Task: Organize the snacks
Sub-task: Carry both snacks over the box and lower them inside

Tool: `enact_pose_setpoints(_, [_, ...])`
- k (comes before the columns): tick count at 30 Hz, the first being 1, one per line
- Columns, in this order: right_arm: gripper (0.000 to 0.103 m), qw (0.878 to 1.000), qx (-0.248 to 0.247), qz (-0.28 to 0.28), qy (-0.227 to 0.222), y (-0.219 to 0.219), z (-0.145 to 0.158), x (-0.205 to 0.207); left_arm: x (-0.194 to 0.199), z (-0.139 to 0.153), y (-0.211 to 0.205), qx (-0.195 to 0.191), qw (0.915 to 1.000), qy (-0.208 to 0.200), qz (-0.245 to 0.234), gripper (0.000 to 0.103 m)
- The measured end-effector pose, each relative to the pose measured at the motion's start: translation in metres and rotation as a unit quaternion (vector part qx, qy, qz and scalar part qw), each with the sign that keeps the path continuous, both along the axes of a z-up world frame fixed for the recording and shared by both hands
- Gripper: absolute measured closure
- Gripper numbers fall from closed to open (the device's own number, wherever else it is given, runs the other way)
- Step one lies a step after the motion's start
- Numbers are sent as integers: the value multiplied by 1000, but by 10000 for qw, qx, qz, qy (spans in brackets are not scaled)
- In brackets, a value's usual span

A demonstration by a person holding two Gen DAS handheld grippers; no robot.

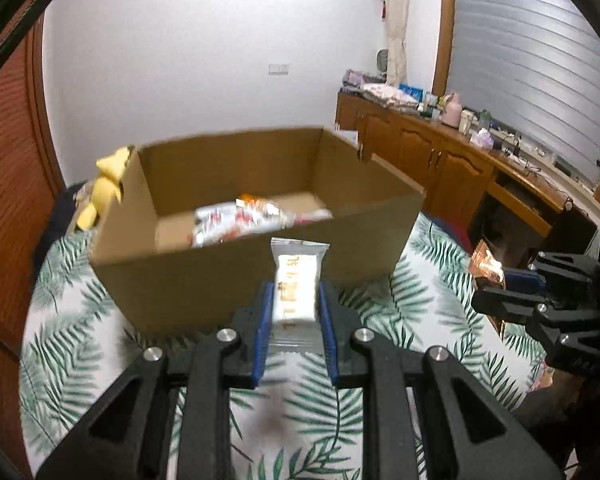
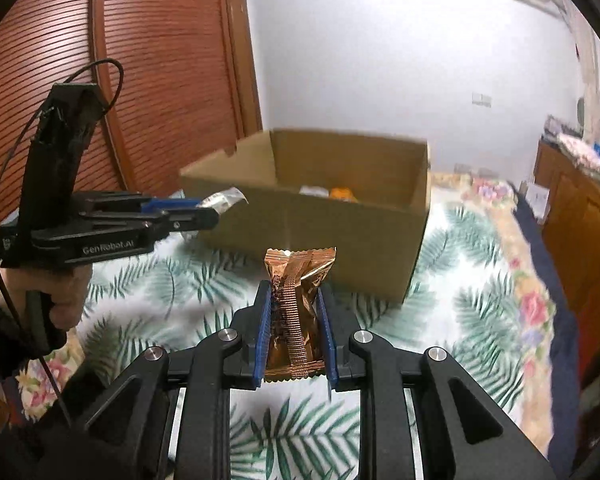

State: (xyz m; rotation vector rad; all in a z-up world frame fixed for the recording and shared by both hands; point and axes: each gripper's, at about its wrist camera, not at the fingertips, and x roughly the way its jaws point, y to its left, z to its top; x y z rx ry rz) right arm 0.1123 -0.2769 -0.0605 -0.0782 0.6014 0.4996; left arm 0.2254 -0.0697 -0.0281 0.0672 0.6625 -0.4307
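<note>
In the left wrist view, the left gripper [image 1: 295,316] fills the lower centre, its jaws pinching a white snack packet [image 1: 296,286] by its sides, the packet standing up between the blue pads; directly above it in the frame sits the open cardboard box [image 1: 256,272], resting on a leaf-patterned bedspread [image 1: 60,344] and already holding several wrapped snacks [image 1: 244,220] on its floor; a yellow bag [image 1: 104,184] shows at the box's left side, outside the wall; at the right edge the right gripper [image 1: 500,280] appears side-on with a copper-coloured wrapper at its tip; in the right wrist view, the right gripper [image 2: 294,320] in the lower centre has its jaws closed on a gold snack packet [image 2: 298,304], crumpled slightly in the squeeze; the box [image 2: 320,236] lies just above it, mid-frame, and the left gripper [image 2: 204,208] reaches in from the left, held by a hand [image 2: 66,300], its packet close to the box's near corner; judging from this, both packets are picked and the carry to the box is the step in hand; the next move calls for bringing each packet over the near wall and above the open interior, then spreading the jaws to let it drop among the others.
</note>
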Motion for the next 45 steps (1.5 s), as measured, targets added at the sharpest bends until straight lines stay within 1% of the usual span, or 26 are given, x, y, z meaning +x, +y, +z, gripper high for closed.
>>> enact_pose_setpoints(6, [83,9992,-81,12,-391,13,47,17,14,38,3,-13,9995,-280,-140,83])
enact_pose_setpoints(9, [83,9981,-164,12,-586,21,67,23,25,51,4,-28,9991,-385,-179,83])
enact_pose_setpoints(11, [83,9974,-188,-11,-695,26,77,28,34,59,6,-102,9989,-421,-187,83])
enact_pose_setpoints(15, [83,9969,-136,-63,-771,30,88,42,52,66,10,-218,9987,-413,-187,83])
enact_pose_setpoints(19, [83,9966,-160,-122,-798,35,91,58,73,68,12,-165,9988,-428,-190,83])
enact_pose_setpoints(22, [83,9970,-198,-158,-728,38,87,73,94,62,12,-149,9994,-268,-187,83])
enact_pose_setpoints(26, [83,9977,-280,-198,-583,43,76,96,123,39,14,-89,9998,79,-136,83])
enact_pose_setpoints(29, [83,9981,-315,-214,-486,46,67,110,135,25,13,-24,9996,251,-104,83])
enact_pose_setpoints(34, [83,9985,-372,-234,-315,53,50,130,148,8,14,23,9990,435,-71,83])
enact_pose_setpoints(38, [83,9990,-385,-225,-54,58,33,151,160,-5,12,153,9979,626,38,83])
enact_pose_setpoints(45, [83,9976,-406,-307,462,64,4,179,170,-18,12,183,9964,815,117,83])
